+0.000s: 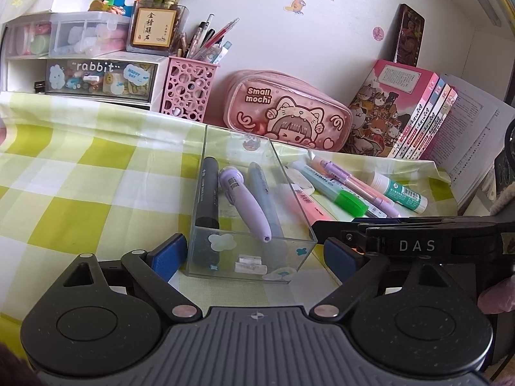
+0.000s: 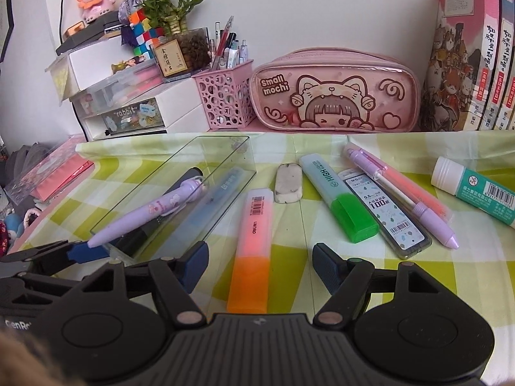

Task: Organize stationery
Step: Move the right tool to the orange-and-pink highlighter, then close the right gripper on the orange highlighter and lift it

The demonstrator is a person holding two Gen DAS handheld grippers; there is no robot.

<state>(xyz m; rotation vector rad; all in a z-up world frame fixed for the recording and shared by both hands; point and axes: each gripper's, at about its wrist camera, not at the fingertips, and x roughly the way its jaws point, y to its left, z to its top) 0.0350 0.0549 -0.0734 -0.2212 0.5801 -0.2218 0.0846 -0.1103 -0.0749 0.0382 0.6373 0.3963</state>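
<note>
A clear box (image 1: 291, 177) lies on the checked cloth and holds a black marker (image 1: 208, 193), a purple pen (image 1: 244, 202) and a grey-blue pen (image 1: 262, 186). My left gripper (image 1: 254, 259) is open, with its blue pads to either side of the box's near end and not pressing on it. In the right wrist view an orange-pink highlighter (image 2: 252, 241) lies on the cloth, pointing away from me. My right gripper (image 2: 262, 265) stands open over its near half, with a gap on each side. The box (image 2: 193, 160) is just left of it.
Right of the highlighter lie an eraser (image 2: 288, 184), a green highlighter (image 2: 341, 202), a lead refill case (image 2: 389, 215), purple and pink pens (image 2: 408, 189) and a glue stick (image 2: 476, 189). Behind stand a pink pencil case (image 2: 334, 93), a pink pen holder (image 2: 225, 99), drawers (image 2: 135, 119) and books (image 2: 466, 64).
</note>
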